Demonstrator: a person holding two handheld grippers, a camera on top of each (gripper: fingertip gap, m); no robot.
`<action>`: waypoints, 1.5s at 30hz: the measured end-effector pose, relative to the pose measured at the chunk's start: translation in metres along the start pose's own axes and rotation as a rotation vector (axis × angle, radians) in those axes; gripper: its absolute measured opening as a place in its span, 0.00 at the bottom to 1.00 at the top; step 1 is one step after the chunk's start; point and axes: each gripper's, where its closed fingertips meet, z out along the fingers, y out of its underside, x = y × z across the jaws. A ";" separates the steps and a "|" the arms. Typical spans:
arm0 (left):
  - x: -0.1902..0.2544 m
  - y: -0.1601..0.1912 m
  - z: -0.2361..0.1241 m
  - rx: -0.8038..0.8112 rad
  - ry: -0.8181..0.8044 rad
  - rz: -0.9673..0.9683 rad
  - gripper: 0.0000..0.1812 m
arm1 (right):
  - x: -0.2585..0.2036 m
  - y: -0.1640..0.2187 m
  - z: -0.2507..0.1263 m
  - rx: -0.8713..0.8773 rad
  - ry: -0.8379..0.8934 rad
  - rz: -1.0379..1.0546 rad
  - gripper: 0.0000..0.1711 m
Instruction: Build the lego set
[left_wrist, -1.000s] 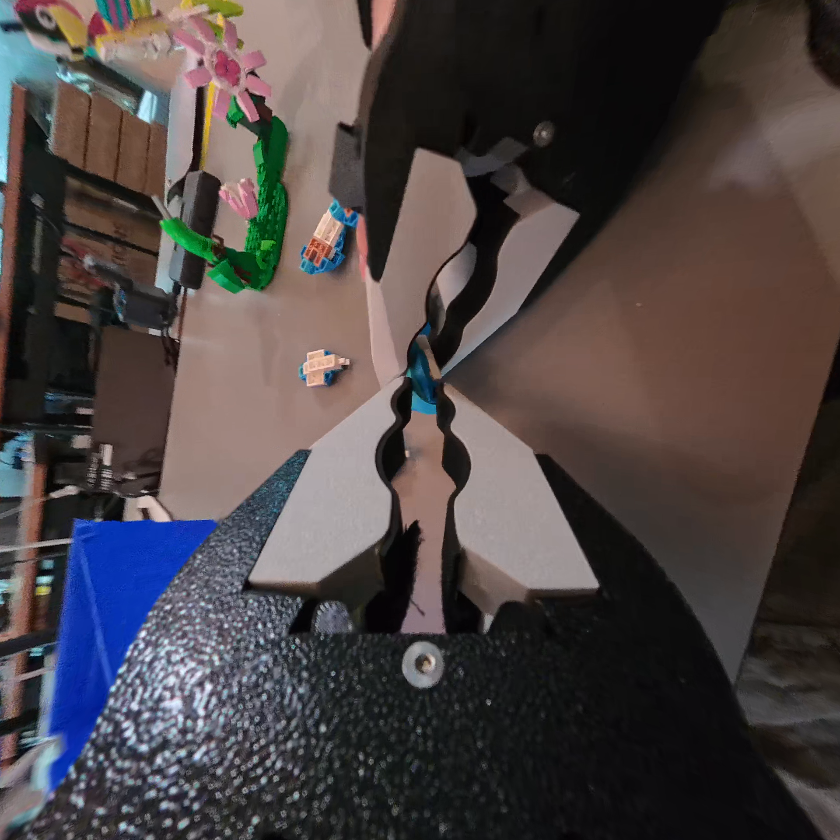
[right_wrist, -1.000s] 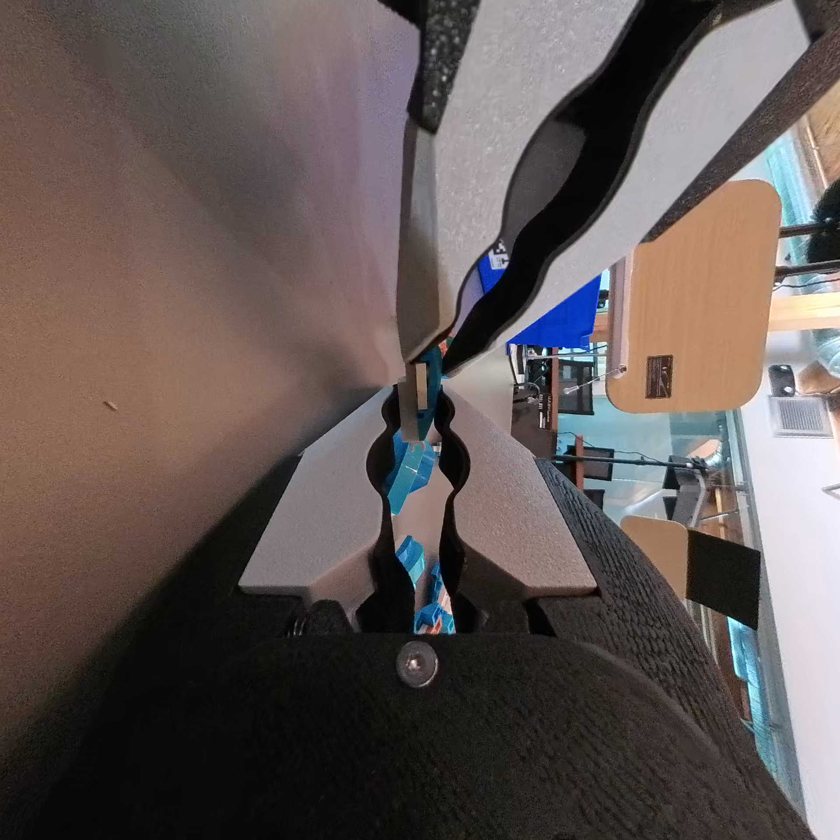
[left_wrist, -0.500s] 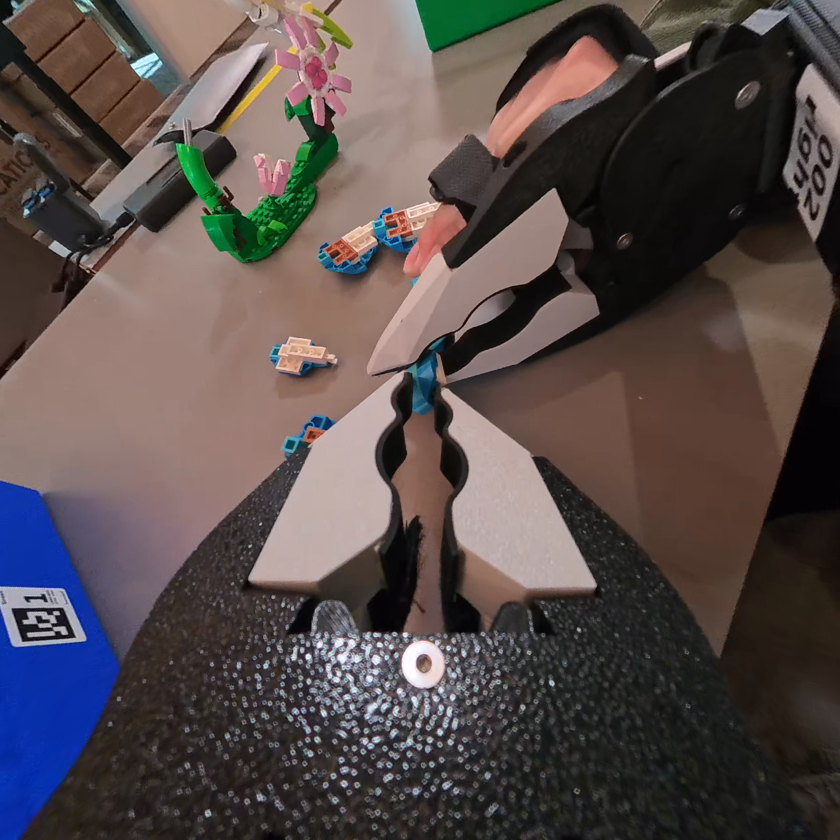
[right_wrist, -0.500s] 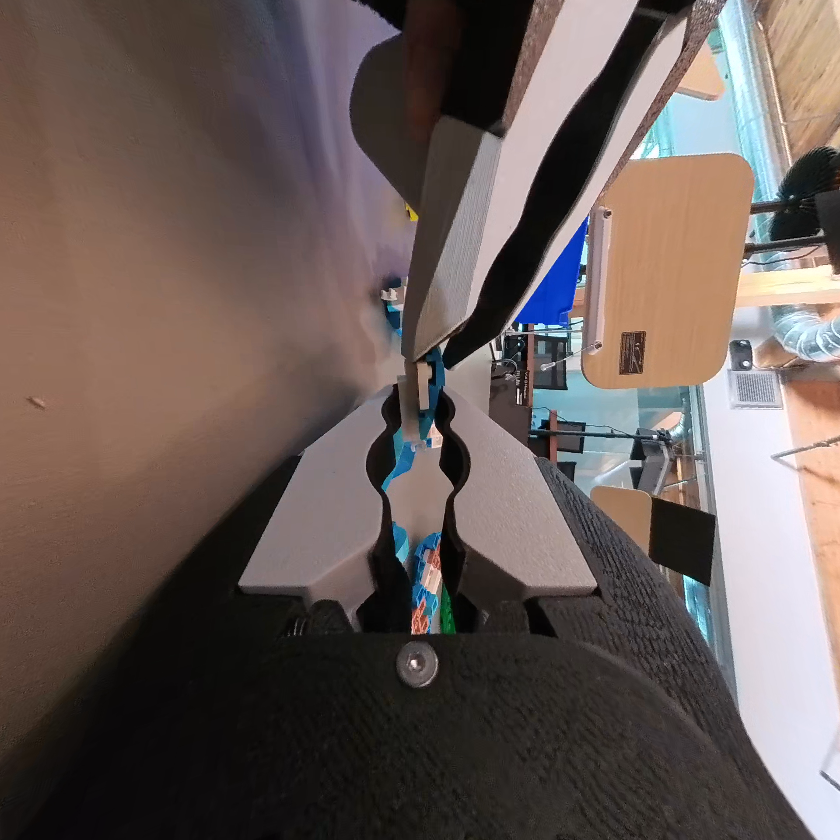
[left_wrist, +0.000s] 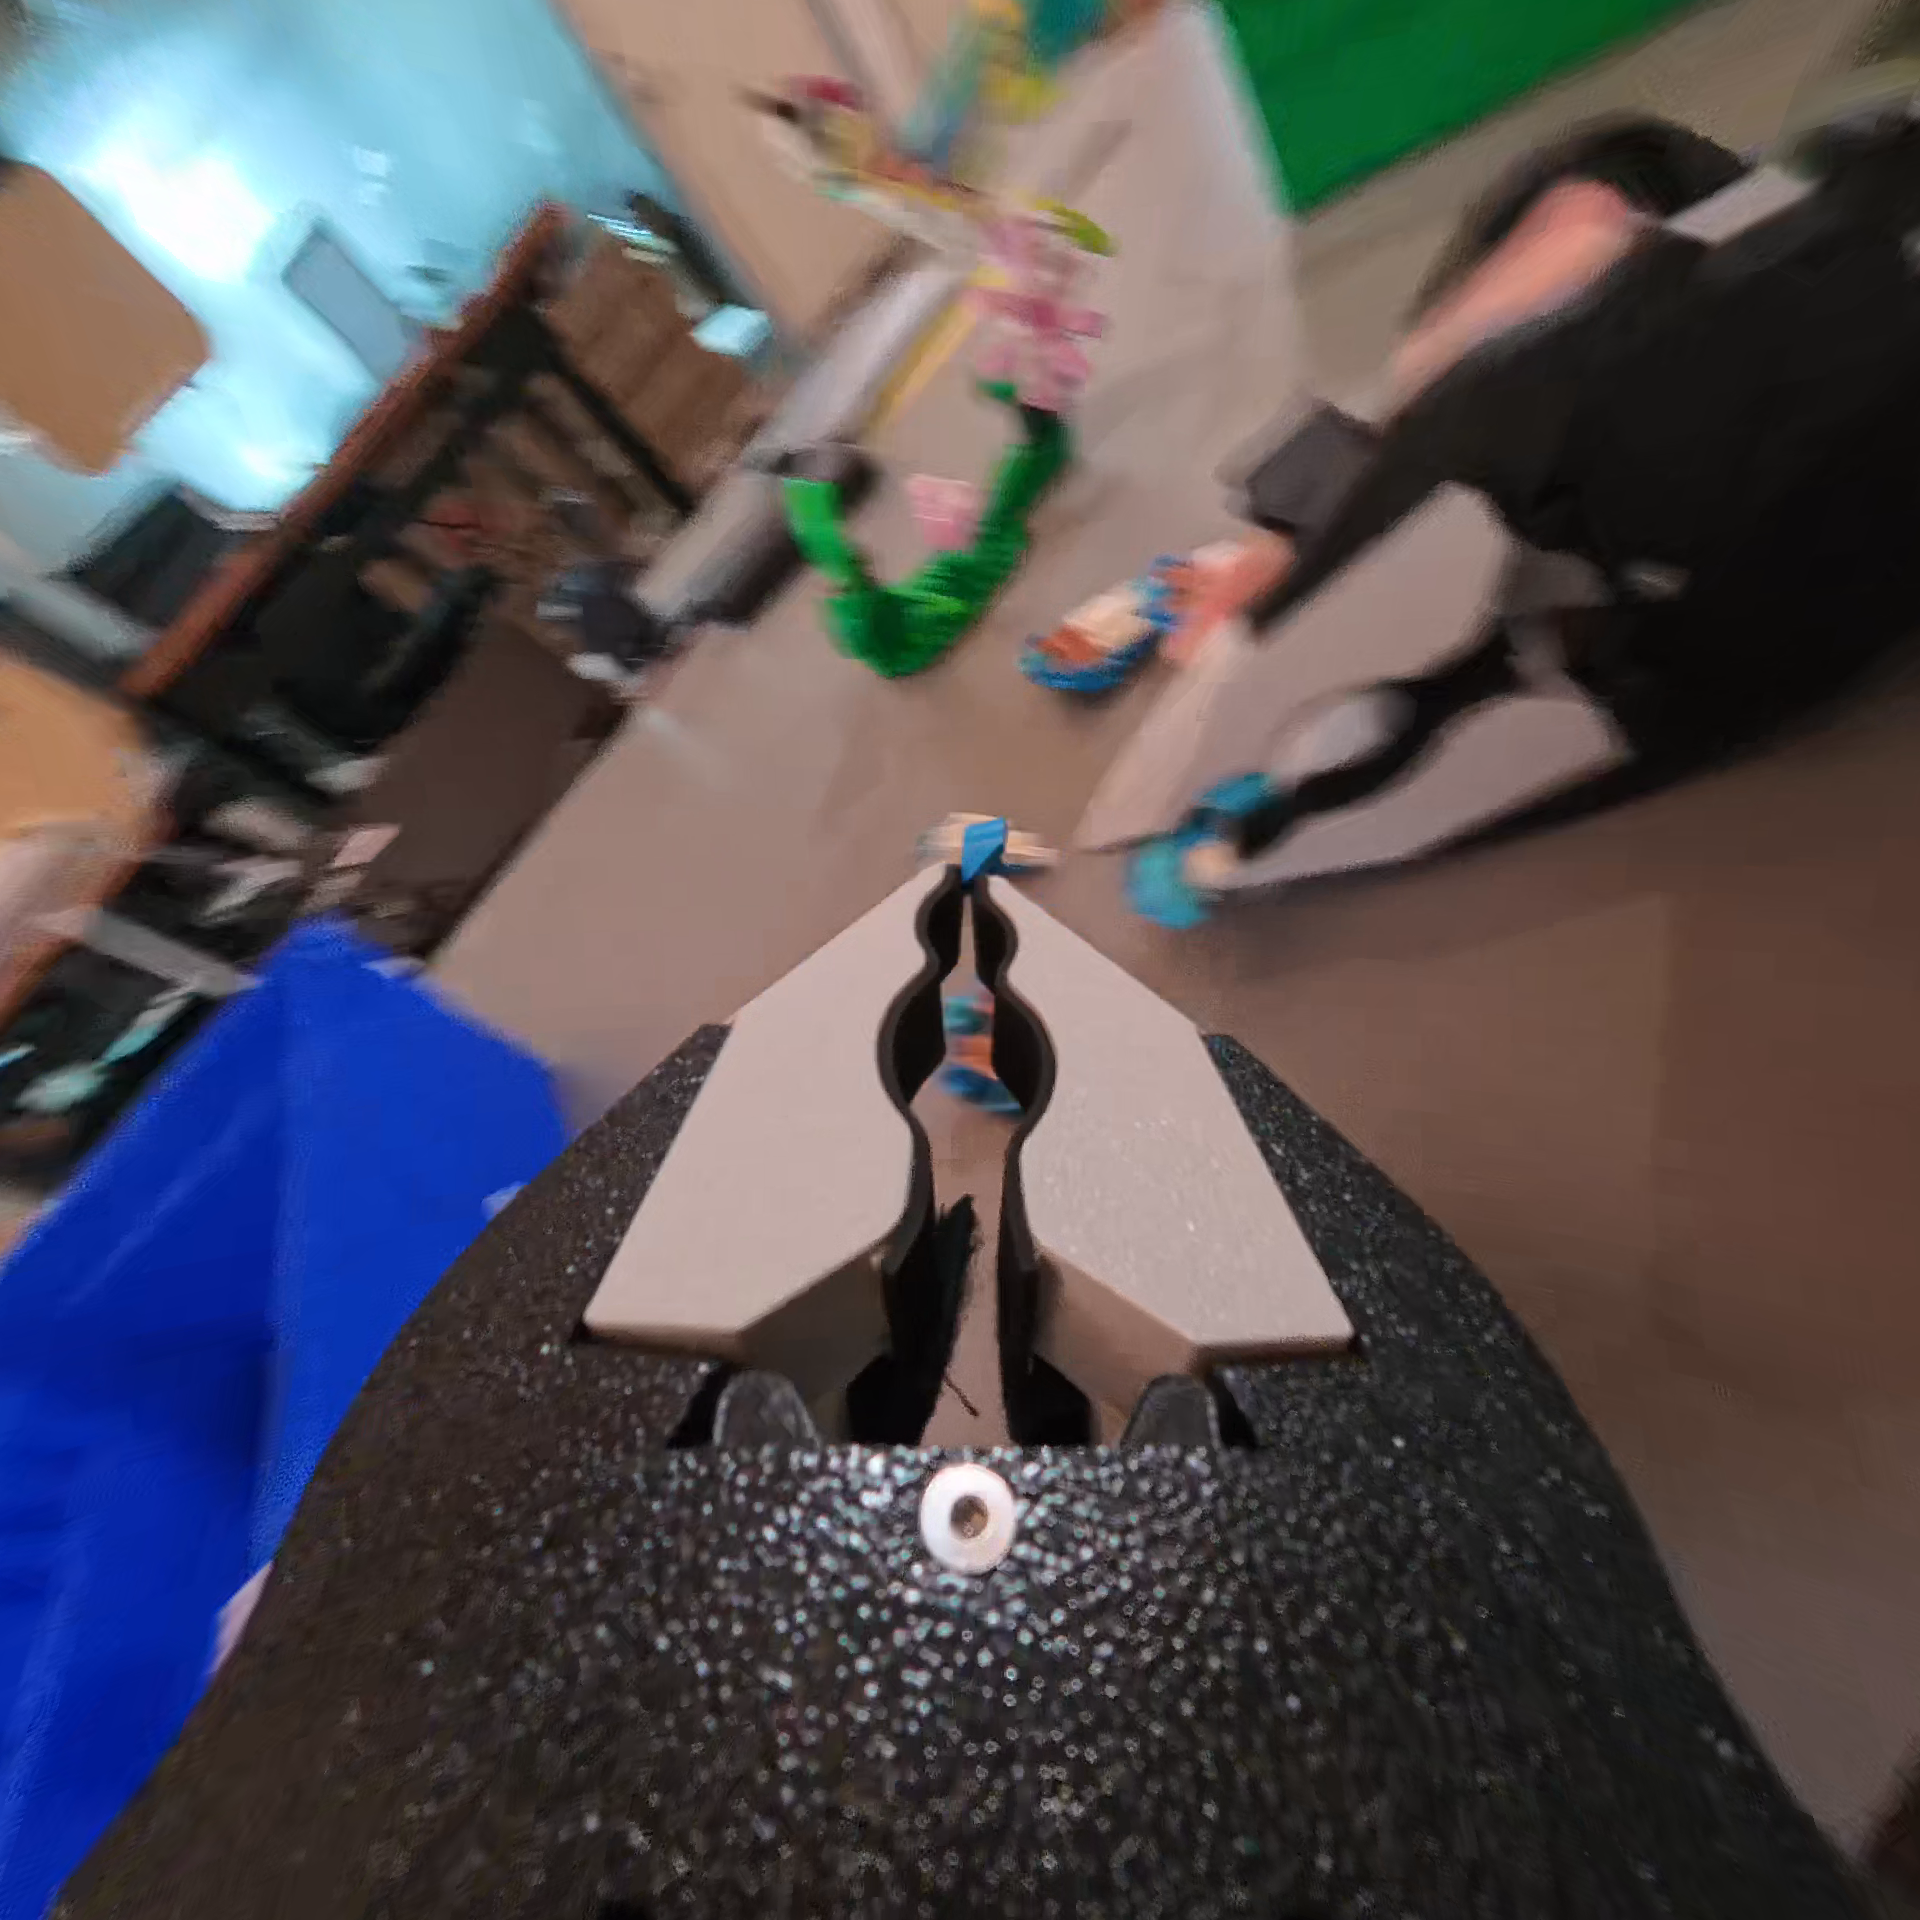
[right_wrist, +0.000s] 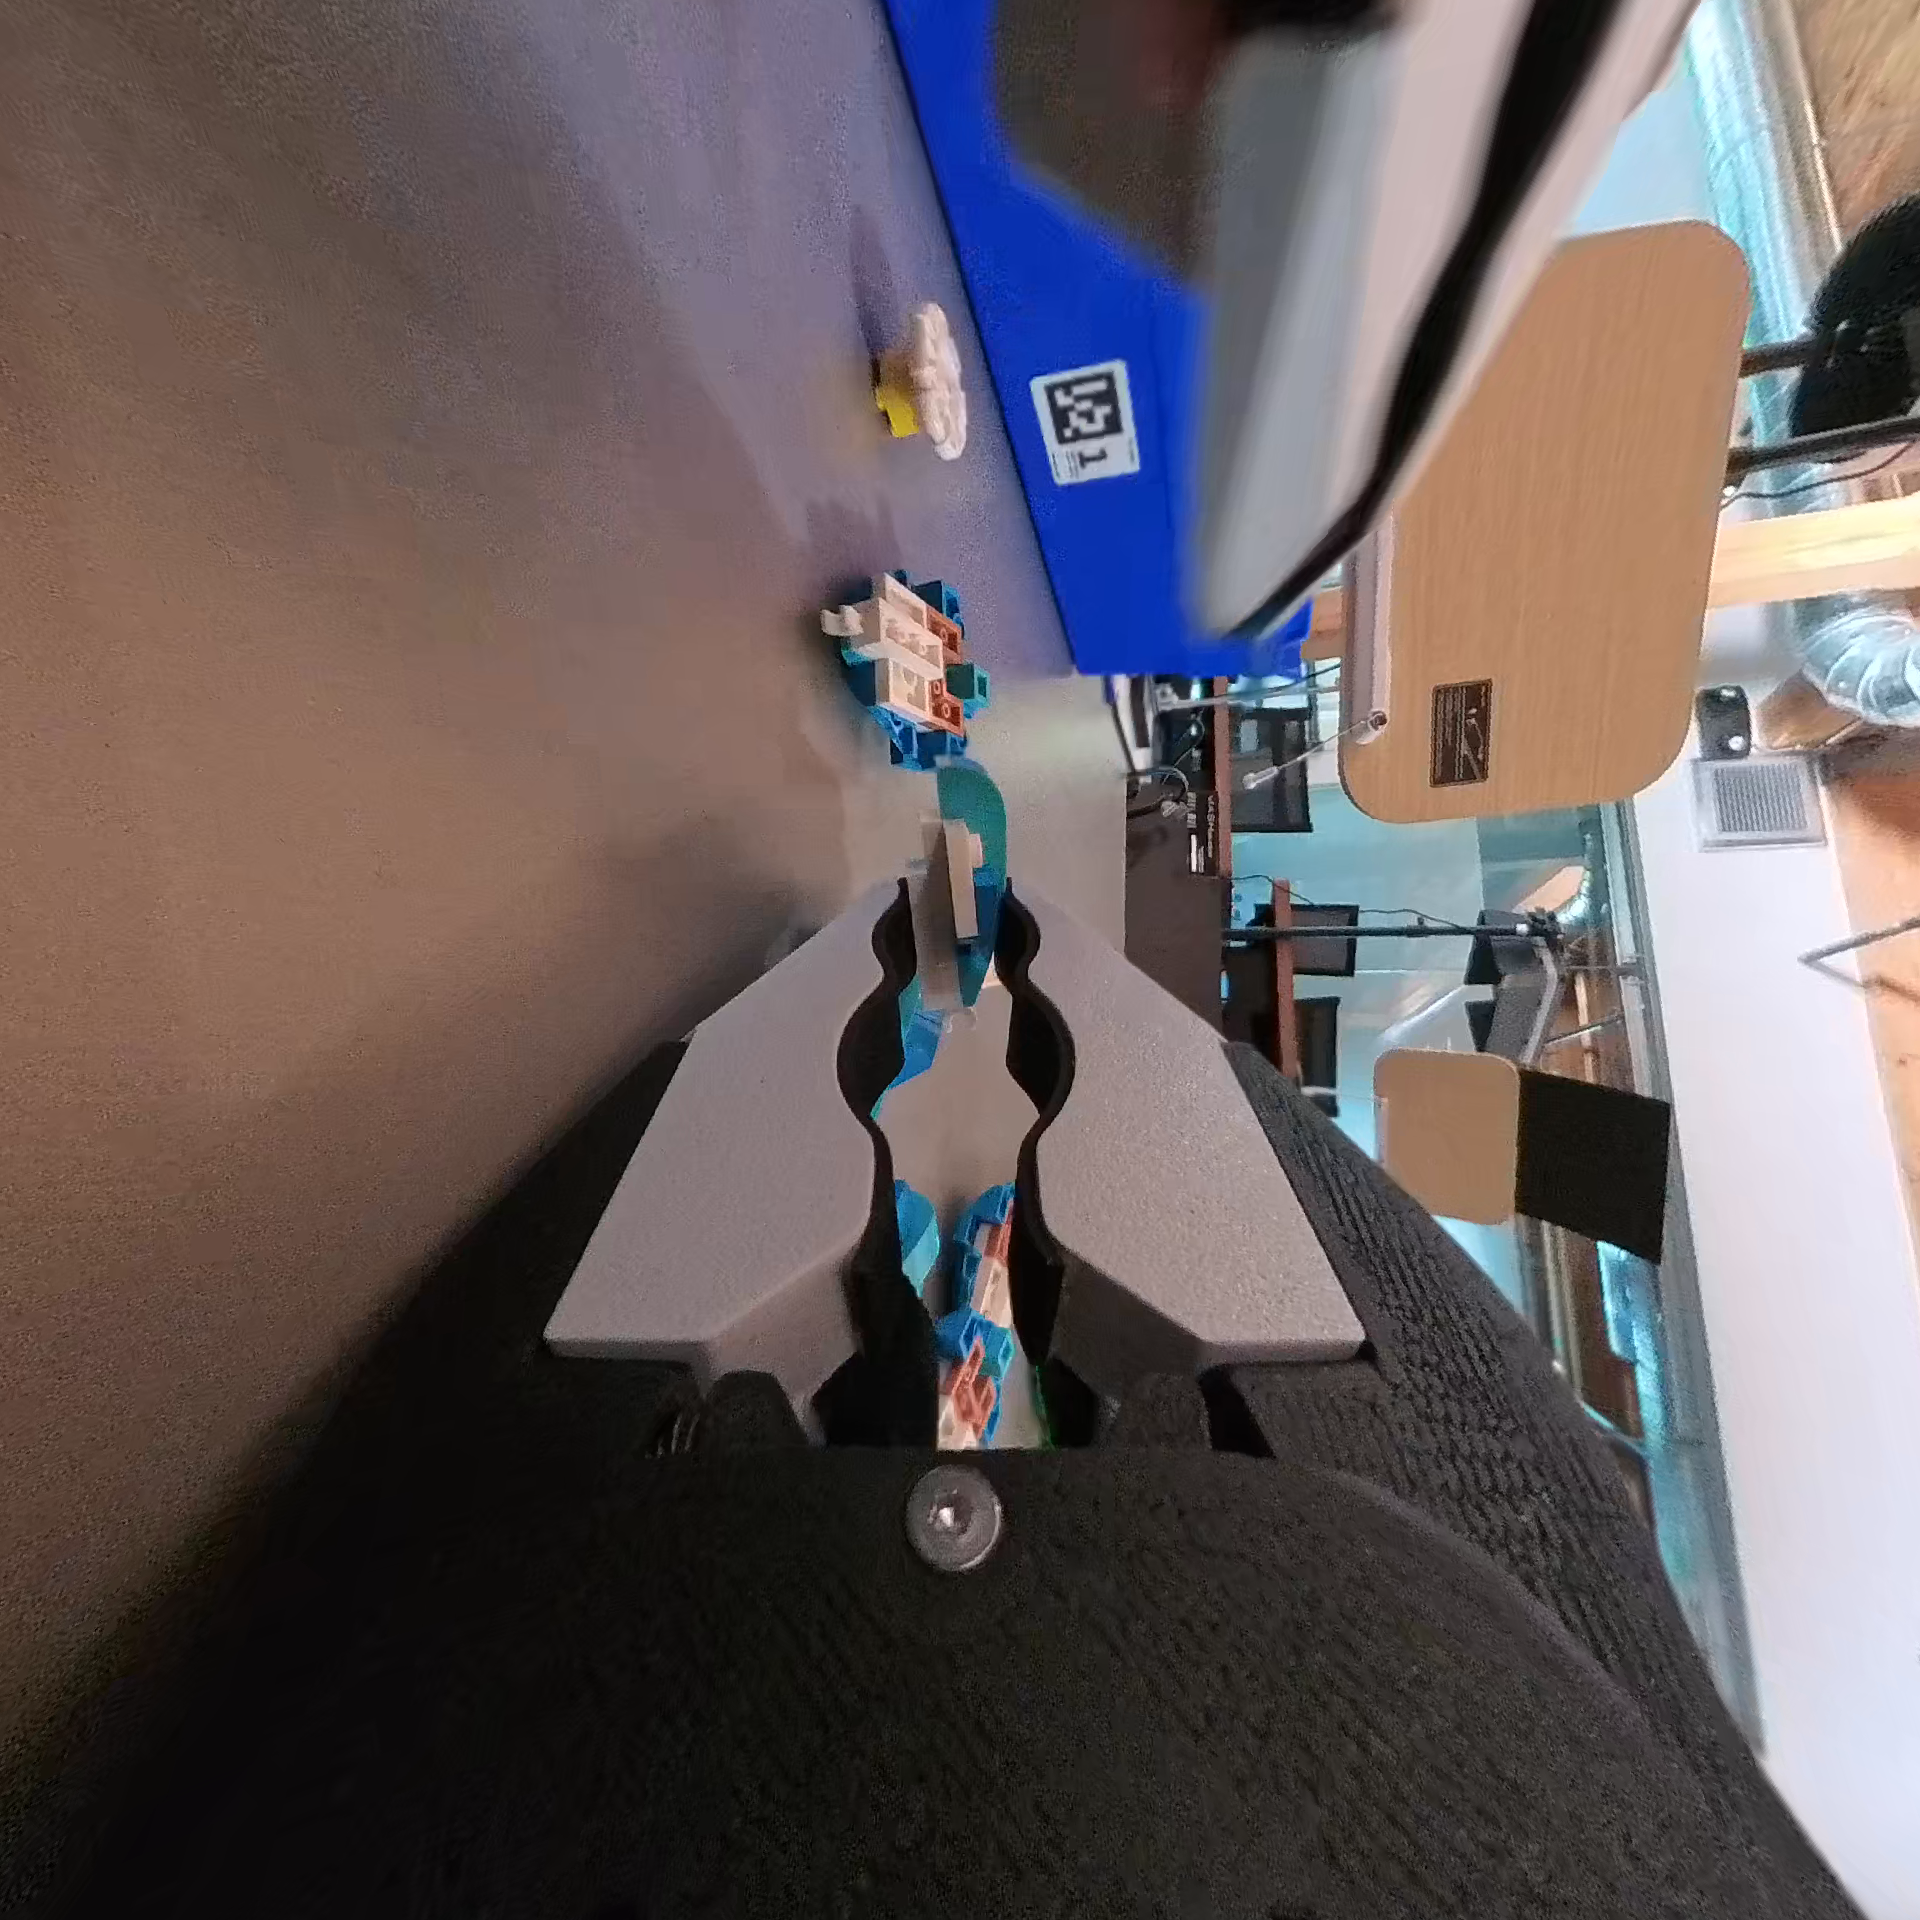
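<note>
A: Two views, and widest in both, a grey table (left_wrist: 1455, 1039). Next in size?

B: Blue bin (right_wrist: 1039, 260) with a square printed sticker, sharp from the right wrist, only a blur from the left. Then a green brick vine (left_wrist: 935, 613) topped with pink blooms, stood upright well beyond the grippers, caught by the left wrist alone.

A: And shown only from the right?

B: Rounded wooden panel (right_wrist: 1538, 520) off past the table edge. Lay on the table near the bin: a blue, white and orange brick cluster (right_wrist: 914, 665), and farther on a white and yellow brick flower (right_wrist: 930, 384), both loose and apart from one another.

A: Grippers?

B: Left gripper (left_wrist: 971, 878) closed down narrow, pinched a small blue piece (left_wrist: 982, 844) right at its tips, lifted clear of the table. Right gripper (right_wrist: 951, 904) likewise narrow, clamped on a teal and white brick piece (right_wrist: 951, 883) that stuck out past the tips.

A: Joined, those two pieces?

B: Apart, seen from the left wrist, though near. Too smeared to tell more.
</note>
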 end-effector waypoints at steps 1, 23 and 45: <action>-0.031 -0.002 -0.011 0.002 -0.146 -0.026 0.00 | 0.001 0.001 0.000 0.000 -0.002 0.013 0.07; -0.082 -0.048 -0.037 0.103 -0.235 -0.248 0.37 | 0.053 -0.008 -0.029 0.340 -0.082 0.748 0.07; 0.056 -0.100 -0.015 0.326 0.609 -0.473 0.02 | 0.066 -0.049 -0.106 1.027 -0.813 1.312 0.07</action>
